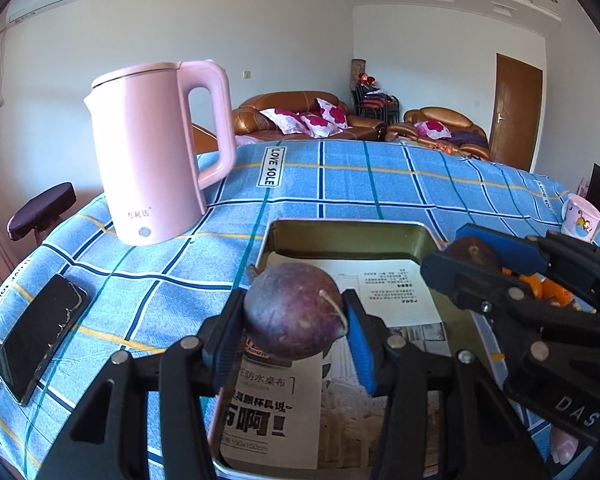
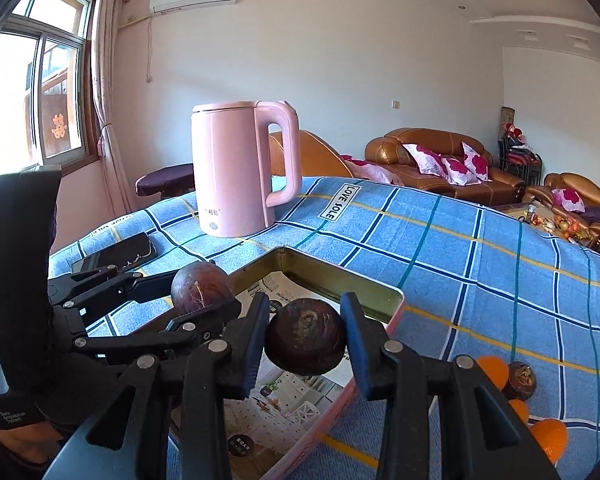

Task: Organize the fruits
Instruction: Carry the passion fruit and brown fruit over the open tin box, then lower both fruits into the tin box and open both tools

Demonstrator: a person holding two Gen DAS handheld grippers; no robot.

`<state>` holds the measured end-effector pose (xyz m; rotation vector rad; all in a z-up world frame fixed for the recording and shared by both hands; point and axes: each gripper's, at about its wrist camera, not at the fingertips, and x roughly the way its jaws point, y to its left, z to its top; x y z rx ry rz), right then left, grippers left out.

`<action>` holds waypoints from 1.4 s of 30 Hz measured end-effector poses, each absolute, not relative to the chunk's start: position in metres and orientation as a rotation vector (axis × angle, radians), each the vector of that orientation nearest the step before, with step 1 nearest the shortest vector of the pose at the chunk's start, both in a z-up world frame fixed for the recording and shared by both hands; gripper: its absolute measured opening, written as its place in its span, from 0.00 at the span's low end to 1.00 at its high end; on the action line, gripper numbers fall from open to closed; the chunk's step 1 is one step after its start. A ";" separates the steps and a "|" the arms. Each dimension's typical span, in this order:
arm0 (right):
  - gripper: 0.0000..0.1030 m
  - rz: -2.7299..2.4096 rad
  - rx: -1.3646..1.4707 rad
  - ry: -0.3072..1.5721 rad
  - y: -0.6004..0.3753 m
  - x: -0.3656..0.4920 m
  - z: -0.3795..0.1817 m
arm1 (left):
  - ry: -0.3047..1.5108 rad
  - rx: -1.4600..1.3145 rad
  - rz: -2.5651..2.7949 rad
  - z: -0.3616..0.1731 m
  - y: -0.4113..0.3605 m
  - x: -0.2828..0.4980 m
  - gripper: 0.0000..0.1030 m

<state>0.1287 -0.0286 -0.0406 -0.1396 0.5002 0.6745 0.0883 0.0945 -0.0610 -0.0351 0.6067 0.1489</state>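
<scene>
Holding a purple fruit (image 1: 294, 312) in my left hand-held gripper (image 1: 296, 320) | right hand-held gripper (image 2: 306, 340) clamps a brown fruit (image 2: 305, 336) | both over the tin tray (image 2: 340, 276), no fruit seen inside | oranges (image 2: 548, 436) left on desk.

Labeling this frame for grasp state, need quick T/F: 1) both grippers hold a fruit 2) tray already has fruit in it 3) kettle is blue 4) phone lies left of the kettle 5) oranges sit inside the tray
1) True: left gripper and right gripper each clamp a passion fruit.
2) False: the tray shows only printed paper.
3) False: the kettle is pink.
4) True: the phone lies on the cloth to its left.
5) False: the oranges lie on the tablecloth beside the tray.
</scene>
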 end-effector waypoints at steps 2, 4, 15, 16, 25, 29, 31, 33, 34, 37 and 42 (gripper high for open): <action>0.38 0.676 -0.143 0.515 -0.026 0.132 -0.044 | 0.619 -0.034 0.155 -0.063 0.095 0.090 0.49; 0.38 0.678 -0.145 0.534 -0.024 0.136 -0.049 | 0.630 -0.034 0.154 -0.064 0.097 0.092 0.49; 0.38 0.672 -0.158 0.597 -0.020 0.147 -0.063 | 0.651 0.005 0.169 -0.066 0.096 0.096 0.49; 0.38 0.672 -0.156 0.600 -0.020 0.148 -0.063 | 0.651 0.006 0.170 -0.066 0.096 0.096 0.49; 0.47 0.652 -0.129 0.620 -0.024 0.153 -0.064 | 0.649 0.005 0.183 -0.065 0.095 0.092 0.54; 0.55 0.641 -0.111 0.597 -0.031 0.150 -0.062 | 0.613 0.015 0.220 -0.058 0.096 0.082 0.69; 0.56 0.632 -0.102 0.585 -0.036 0.147 -0.060 | 0.596 0.004 0.218 -0.055 0.097 0.078 0.76; 0.57 0.622 -0.094 0.572 -0.041 0.144 -0.058 | 0.581 -0.002 0.209 -0.051 0.095 0.074 0.79; 0.59 0.618 -0.090 0.566 -0.044 0.142 -0.056 | 0.575 -0.004 0.207 -0.050 0.094 0.073 0.81; 0.61 0.599 -0.082 0.548 -0.054 0.136 -0.052 | 0.551 -0.015 0.189 -0.045 0.087 0.067 0.87; 0.63 0.537 -0.102 0.529 -0.080 0.123 -0.046 | 0.505 -0.033 0.123 -0.036 0.063 0.058 0.94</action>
